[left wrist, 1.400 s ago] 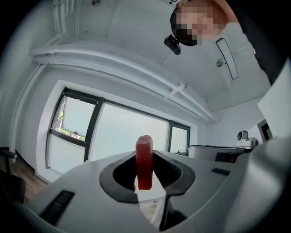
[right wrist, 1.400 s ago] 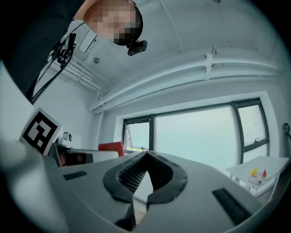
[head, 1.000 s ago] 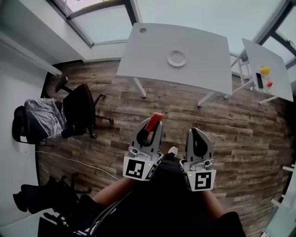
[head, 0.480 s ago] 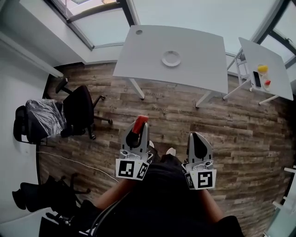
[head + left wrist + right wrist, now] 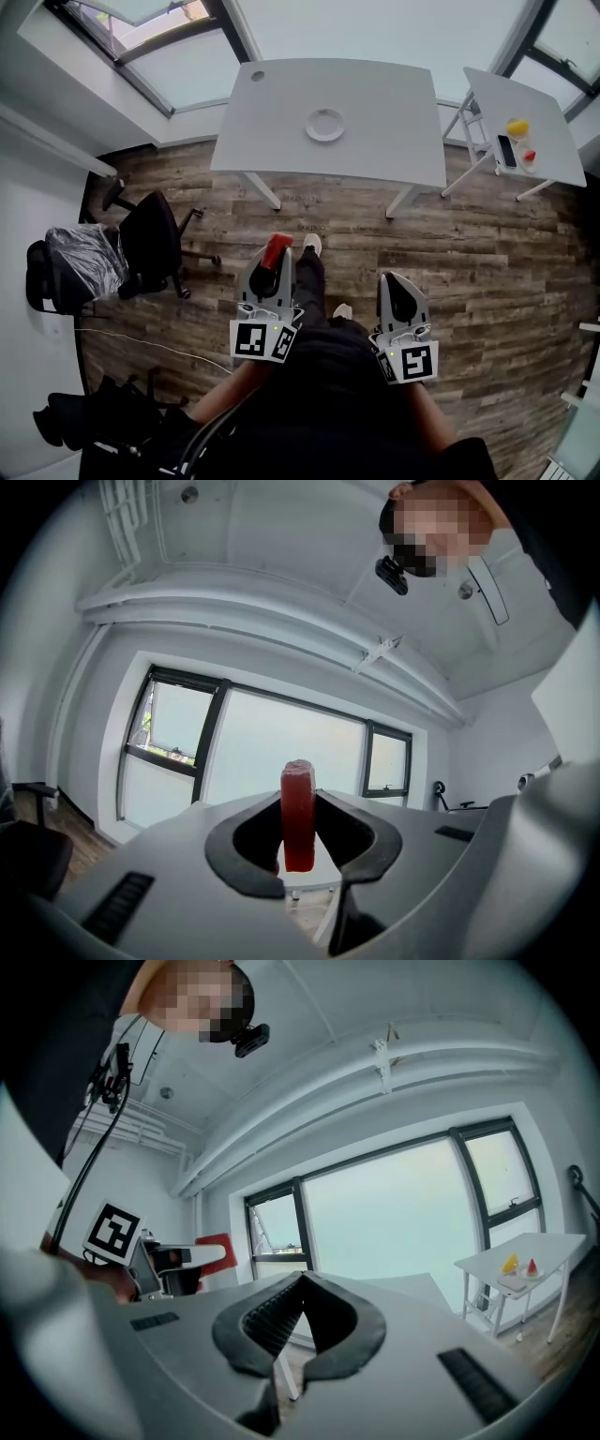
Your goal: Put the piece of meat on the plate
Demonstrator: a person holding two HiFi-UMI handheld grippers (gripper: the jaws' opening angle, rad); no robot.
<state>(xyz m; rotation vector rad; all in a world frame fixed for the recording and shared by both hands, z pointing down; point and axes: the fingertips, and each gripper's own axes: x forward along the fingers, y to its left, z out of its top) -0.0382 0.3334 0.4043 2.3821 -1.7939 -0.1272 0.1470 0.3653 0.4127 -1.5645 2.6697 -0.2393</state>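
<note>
The piece of meat (image 5: 298, 810) is clamped upright in the left gripper (image 5: 273, 264). The right gripper (image 5: 301, 1281) is closed on nothing. The plate (image 5: 324, 125) is well apart, on the table (image 5: 398, 141). If the narrow hold is jolted, the meat may be dropped short.

Head view looks steeply down; both gripper views face the same windows (image 5: 281, 752)

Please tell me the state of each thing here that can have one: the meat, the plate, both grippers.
piece of meat: clamped in the left gripper, above the floor.
plate: empty, on the white table.
left gripper: shut on the piece of meat.
right gripper: shut, nothing between its fingers.
</note>
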